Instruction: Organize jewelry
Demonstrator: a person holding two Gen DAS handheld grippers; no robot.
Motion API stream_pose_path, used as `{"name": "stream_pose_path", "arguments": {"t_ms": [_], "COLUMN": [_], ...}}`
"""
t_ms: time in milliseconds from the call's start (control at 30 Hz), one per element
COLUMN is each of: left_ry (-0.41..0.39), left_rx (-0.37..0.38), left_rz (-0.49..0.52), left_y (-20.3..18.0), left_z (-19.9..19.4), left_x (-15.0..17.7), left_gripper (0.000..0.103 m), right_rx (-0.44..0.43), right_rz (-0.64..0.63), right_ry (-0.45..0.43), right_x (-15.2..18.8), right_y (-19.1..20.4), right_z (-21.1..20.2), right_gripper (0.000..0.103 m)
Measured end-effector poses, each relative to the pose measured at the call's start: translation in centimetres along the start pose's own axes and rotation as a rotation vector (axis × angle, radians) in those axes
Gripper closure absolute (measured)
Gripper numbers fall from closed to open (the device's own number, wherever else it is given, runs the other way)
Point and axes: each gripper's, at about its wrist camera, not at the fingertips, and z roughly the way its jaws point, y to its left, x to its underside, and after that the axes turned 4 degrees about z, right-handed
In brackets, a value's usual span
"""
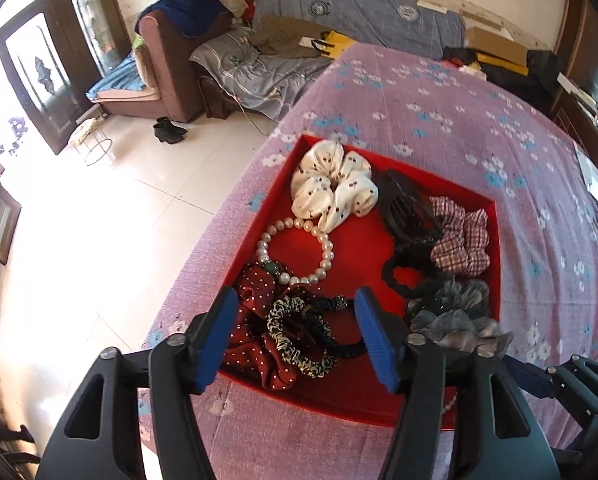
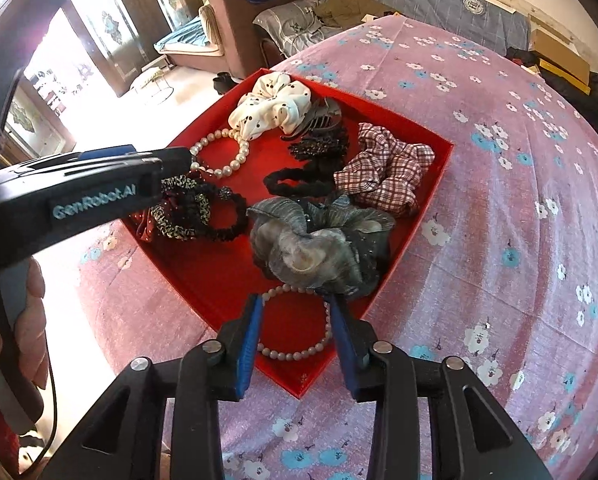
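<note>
A red tray (image 1: 383,404) (image 2: 423,204) on the purple flowered cloth holds scrunchies, bracelets and a black hair claw (image 1: 405,212). My left gripper (image 1: 295,312) is open over the near left corner, its fingers either side of a leopard scrunchie (image 1: 295,336) and a dark red dotted one (image 1: 259,292). A white pearl bracelet (image 1: 295,252) (image 2: 221,152) lies beyond. My right gripper (image 2: 297,312) is open over a pink bead bracelet (image 2: 295,354) in the tray's near corner, just below a grey scrunchie (image 2: 319,244). The left gripper (image 2: 167,168) shows in the right wrist view.
A white scrunchie (image 1: 333,188) (image 2: 271,104) and a plaid one (image 1: 459,240) (image 2: 383,168) lie at the tray's far side, a black hair tie (image 2: 295,184) in the middle. The table edge drops to a tiled floor (image 1: 99,216) on the left. A sofa (image 1: 227,64) stands beyond.
</note>
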Motion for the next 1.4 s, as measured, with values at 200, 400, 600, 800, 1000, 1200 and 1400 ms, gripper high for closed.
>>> {"name": "stream_pose_path", "arguments": {"t_ms": [200,400,600,800,1000,1200,1400], "left_ry": [-0.076,-0.15,-0.253,-0.466,-0.592,-0.78,-0.741], "left_rx": [-0.073,-0.117,-0.217,-0.387,-0.543,-0.522,-0.454], "left_rz": [-0.03,-0.089,-0.12,-0.164,-0.172,-0.267,-0.276], "left_y": [-0.8,-1.8,-3.7,-6.1,-8.9,-9.9,-9.1], "left_z": [-2.4,-4.8,-7.6,-12.3,-17.0,-22.2,-24.9], "left_x": [-0.1,0.2,1.0,1.8,2.1,3.6,3.0], "left_gripper": [0.038,0.034,0.024,0.006,0.0,0.0,0.0], "right_rx": [0.003,0.009,0.035,0.07,0.09,0.096,0.081], "right_rz": [0.002,0.05,0.1,0.154,0.164,0.163,0.119], "right_ry": [-0.035,-0.035,-0.024,-0.009,-0.035,-0.105,-0.21], "right_x": [0.8,1.9,3.9,6.2,7.7,7.1,4.4], "right_y": [-1.2,-4.0,-7.7,-11.9,-15.1,-17.1,-16.5], "right_z": [-1.4,-2.6,-3.8,-5.1,-7.0,-10.0,-13.6], "right_gripper": [0.057,0.054,0.054,0.054,0.054,0.05,0.041]}}
